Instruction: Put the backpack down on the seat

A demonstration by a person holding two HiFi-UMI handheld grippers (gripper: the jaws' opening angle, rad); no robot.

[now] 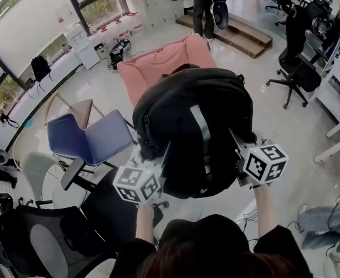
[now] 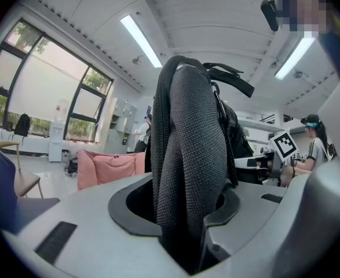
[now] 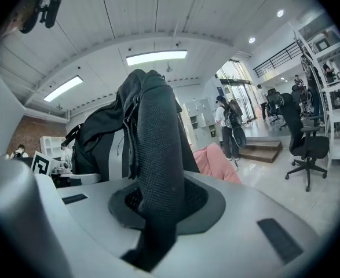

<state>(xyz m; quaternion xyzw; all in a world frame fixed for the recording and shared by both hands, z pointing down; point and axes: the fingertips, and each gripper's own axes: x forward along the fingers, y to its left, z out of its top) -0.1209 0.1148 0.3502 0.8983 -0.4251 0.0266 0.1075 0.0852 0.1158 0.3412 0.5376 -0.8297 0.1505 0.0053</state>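
Observation:
A black backpack (image 1: 196, 126) with a grey stripe hangs in the air in front of me, held up by both grippers. My left gripper (image 1: 161, 155) is shut on one padded mesh shoulder strap (image 2: 193, 172), which runs up between the jaws. On the other side my right gripper (image 1: 236, 141) is shut on the other strap (image 3: 158, 167). The pink seat (image 1: 158, 62) stands on the floor beyond the backpack, partly hidden by it. It also shows in the left gripper view as the pink seat (image 2: 106, 165) and in the right gripper view as the pink seat (image 3: 216, 161).
A blue chair (image 1: 91, 138) stands at the left, and a black mesh chair (image 1: 42, 236) at the lower left. A black office chair (image 1: 297, 68) is at the right. A person (image 1: 207, 4) stands by a wooden step (image 1: 239, 33) behind the seat.

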